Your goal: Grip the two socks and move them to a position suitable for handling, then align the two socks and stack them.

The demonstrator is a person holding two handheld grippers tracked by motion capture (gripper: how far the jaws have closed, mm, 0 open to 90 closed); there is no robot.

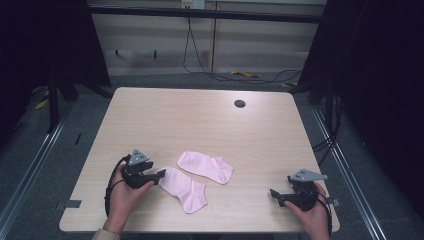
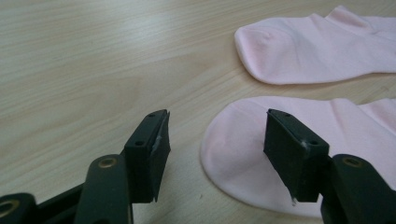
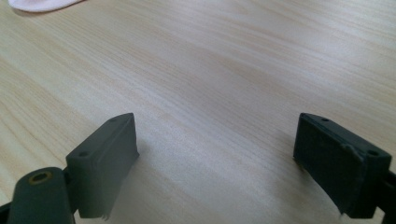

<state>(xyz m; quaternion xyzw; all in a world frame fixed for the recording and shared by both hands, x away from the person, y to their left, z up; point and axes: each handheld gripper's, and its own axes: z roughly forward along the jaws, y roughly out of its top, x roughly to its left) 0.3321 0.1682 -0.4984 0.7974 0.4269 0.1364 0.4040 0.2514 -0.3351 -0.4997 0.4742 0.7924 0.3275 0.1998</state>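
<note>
Pale wooden table (image 1: 200, 120); near pink sock (image 1: 184, 188) diagonal, toe toward left gripper (image 1: 159, 175).

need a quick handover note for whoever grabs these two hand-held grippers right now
Left hand-held gripper: jaws open, at the toe end of the near pink sock, one jaw over the toe, nothing gripped.
Right hand-held gripper: jaws wide open, low over bare table near the right edge, well away from both socks.
Things: two pink socks lie flat mid-table, the far sock just behind the near one; whether they touch is unclear.
Done: nothing picked up or paired yet.
Left: probably close on the near sock's toe, then handle the socks together.
</note>
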